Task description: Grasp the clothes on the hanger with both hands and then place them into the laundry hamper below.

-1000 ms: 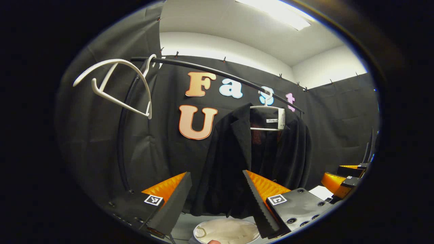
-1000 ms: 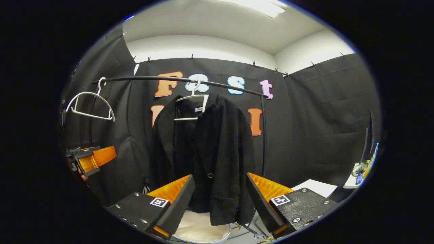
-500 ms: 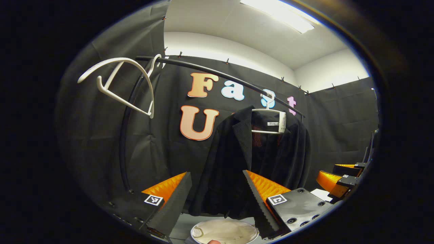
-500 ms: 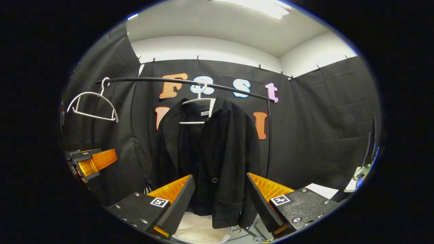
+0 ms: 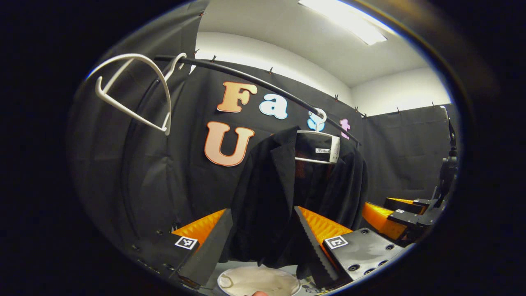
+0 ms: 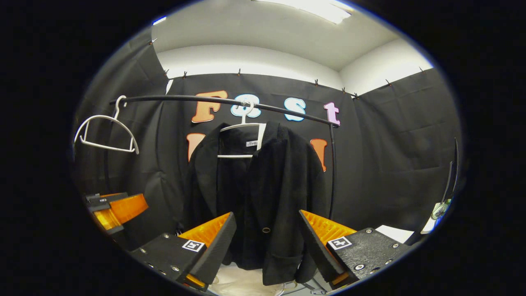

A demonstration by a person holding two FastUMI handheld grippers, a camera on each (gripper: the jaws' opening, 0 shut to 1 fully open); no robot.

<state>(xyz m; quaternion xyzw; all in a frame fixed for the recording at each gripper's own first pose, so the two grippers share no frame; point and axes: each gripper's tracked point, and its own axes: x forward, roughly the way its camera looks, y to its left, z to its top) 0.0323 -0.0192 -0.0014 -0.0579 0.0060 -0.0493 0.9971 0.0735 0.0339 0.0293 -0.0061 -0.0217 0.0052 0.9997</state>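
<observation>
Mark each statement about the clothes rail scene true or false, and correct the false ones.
1. The black jacket hangs on a white hanger. True.
2. The left claw is shut on the jacket. False: its fingers are apart, holding nothing.
3. A second hanger on the rail carries no clothes. True.
4. The jacket lies in the laundry hamper. False: it hangs above the hamper.
5. The right claw is open. True.
</observation>
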